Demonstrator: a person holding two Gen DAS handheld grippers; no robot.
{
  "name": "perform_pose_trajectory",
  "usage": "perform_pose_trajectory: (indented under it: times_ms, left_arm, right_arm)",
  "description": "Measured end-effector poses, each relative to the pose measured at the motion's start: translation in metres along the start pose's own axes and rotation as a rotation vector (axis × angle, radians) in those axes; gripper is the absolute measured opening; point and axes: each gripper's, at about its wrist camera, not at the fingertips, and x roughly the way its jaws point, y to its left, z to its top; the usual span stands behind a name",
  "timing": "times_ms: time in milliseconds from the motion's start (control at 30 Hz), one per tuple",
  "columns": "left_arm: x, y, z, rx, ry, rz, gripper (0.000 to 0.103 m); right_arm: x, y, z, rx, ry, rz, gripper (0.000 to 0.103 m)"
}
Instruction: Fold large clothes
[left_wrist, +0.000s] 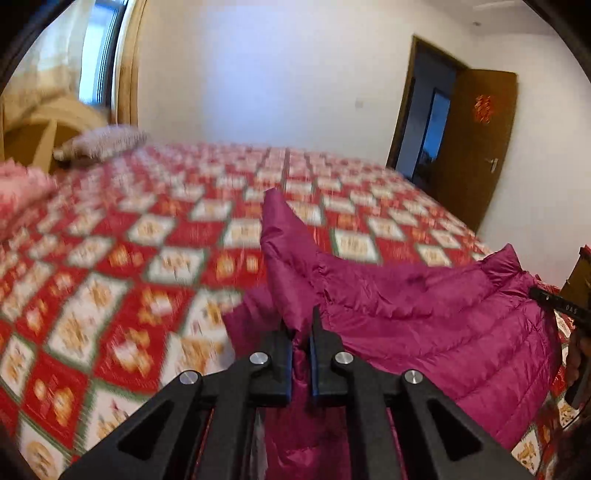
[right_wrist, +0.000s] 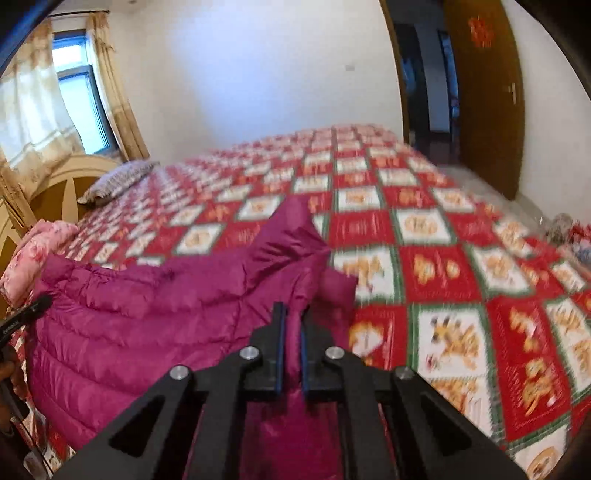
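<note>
Magenta puffer jacket (left_wrist: 424, 306) is what I have in both claws, bunched up over the near part of the bed (left_wrist: 147, 236), whose red, white and green checked cover stretches away toward the far wall. My left claw (left_wrist: 301, 332) is clamped on a fold of the quilted fabric — the cloth is squeezed between the two black fingers and rises past their tips into a peak. My right claw (right_wrist: 291, 332) is clamped the same way on another fold at the jacket's opposite side, with fabric filling the narrow gap between its blue-edged pads. Between the two grips the jacket (right_wrist: 129, 325) hangs in a broad, creased sheet. From the left wrist I see the other claw at the right edge of the picture, at the jacket's hem. A grey patterned pillow (left_wrist: 103, 142) lies at the head of the bed, a pink folded blanket (right_wrist: 40, 254) sits beside it — and a brown door (left_wrist: 476, 147) stands open on the right.
</note>
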Motion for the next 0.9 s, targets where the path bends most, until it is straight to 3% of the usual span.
perform_pose_trajectory:
  times_ms: [67,233,433,533,667,733,800,900]
  left_arm:
    - [-0.003,-0.005,0.01,0.031,-0.055,0.02,0.005]
    - [-0.008,0.001,0.017,-0.02,-0.105,-0.011,0.004]
    - [-0.043,0.0,0.012,-0.027,-0.217,-0.032,0.004]
    - [-0.044,-0.001,0.018,-0.008,-0.267,0.0,0.004]
    - [0.003,0.008,0.029,-0.039,-0.185,0.037,0.004]
    - [0.04,0.01,0.026,-0.015,-0.099,0.108,0.004]
    - [0.066,0.015,0.012,-0.01,-0.018,0.131,0.004]
    - [0.083,0.013,-0.009,0.013,0.033,0.149,0.005]
  right_arm:
    - [-0.001,0.008,0.01,-0.021,-0.039,-0.021,0.008]
    - [0.0,0.009,0.017,0.008,-0.086,-0.012,0.007]
    - [-0.032,0.014,0.01,-0.017,-0.197,-0.016,0.007]
    - [-0.043,0.017,0.017,-0.018,-0.265,-0.028,0.007]
    - [-0.015,0.016,0.035,-0.006,-0.243,-0.077,0.007]
    - [0.014,0.009,0.038,0.019,-0.176,-0.102,0.007]
    - [0.044,-0.002,0.032,0.068,-0.067,-0.109,0.007]
    - [0.06,-0.01,0.015,0.09,-0.011,-0.139,0.007]
